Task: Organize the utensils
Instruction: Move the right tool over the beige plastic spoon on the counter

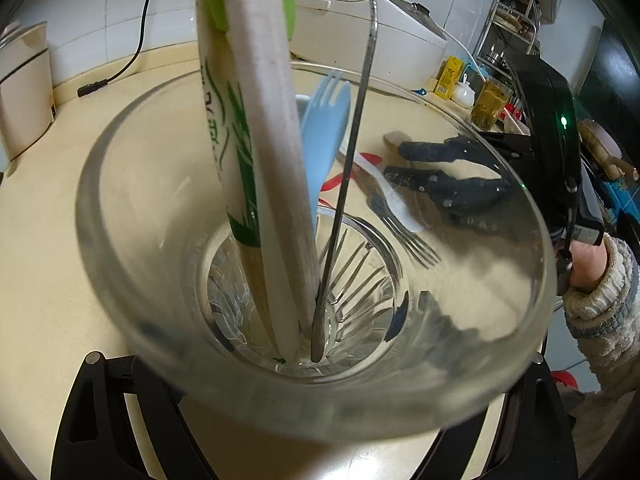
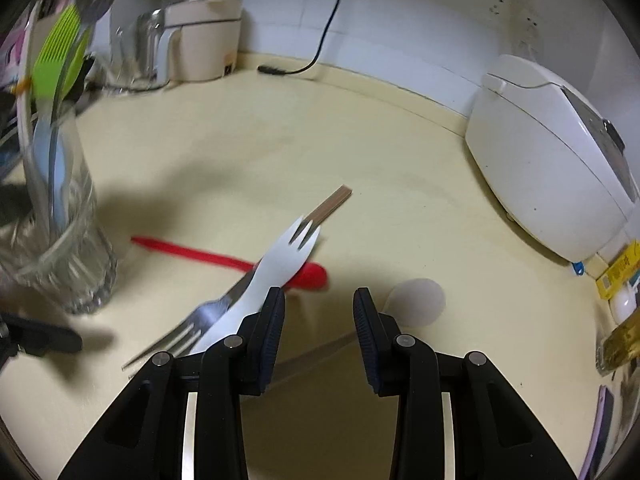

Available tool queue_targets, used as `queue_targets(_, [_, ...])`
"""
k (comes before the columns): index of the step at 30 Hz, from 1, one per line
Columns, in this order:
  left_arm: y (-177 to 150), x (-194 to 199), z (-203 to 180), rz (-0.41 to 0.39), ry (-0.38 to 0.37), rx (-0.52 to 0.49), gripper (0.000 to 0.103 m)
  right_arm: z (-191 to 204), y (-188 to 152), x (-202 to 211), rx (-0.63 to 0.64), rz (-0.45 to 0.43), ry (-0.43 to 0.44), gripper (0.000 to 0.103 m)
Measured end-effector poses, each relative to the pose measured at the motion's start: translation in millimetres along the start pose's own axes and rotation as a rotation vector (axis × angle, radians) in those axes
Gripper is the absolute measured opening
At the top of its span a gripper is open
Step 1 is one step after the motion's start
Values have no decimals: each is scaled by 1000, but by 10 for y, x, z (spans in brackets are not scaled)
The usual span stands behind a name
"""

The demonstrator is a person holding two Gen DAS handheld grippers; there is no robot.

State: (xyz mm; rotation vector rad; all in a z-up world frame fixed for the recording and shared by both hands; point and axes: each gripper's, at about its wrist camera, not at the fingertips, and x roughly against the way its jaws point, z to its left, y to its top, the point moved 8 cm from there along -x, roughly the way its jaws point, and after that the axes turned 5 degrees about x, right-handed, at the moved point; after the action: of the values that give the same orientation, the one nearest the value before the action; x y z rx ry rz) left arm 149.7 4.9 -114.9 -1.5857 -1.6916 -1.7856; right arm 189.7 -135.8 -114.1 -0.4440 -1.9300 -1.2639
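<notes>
The left gripper grasps the glass. The right gripper is released over the spork, light, stiff plastic; better take its handle.

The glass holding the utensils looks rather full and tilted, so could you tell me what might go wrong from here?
1. The glass, gripped low by the left gripper, carries tall utensils; the steel handle rises well above the rim and may tip out.
2. The open right gripper hangs over crossed pieces: closing on the white spork may also drag the metal fork or red spoon.
</notes>
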Motion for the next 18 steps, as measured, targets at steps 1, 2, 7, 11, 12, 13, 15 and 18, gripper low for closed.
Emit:
queue_targets(1, [5,-10,-12,1,3,-3,90,4,-22,5,19,6,-18,36])
queue_targets(2, [11,-19,-23,1,5,-4,90,9,-61,11,34,11,-34,36])
queue_targets(7, [22,-28,-6,0,-3,2,90,-67,-193,92,69,23,-68,36])
queue_targets(11, [-2,-14,32,-2,-8,5,90,-172,-314,129,72,33,-121,36])
queue_targets(12, [-3,-14,32,-2,-7,5,90,-205,-340,141,65,37,-129,36])
queue_targets(13, [-4,-14,34,-2,-6,4,90,-250,-384,164,50,41,-135,36])
queue_targets(15, [-28,13,69,-1,-5,3,90,-337,-437,197,14,44,-139,36])
queue_targets(18, [-35,24,80,-2,-7,4,90,-449,-504,303,-85,21,-109,36])
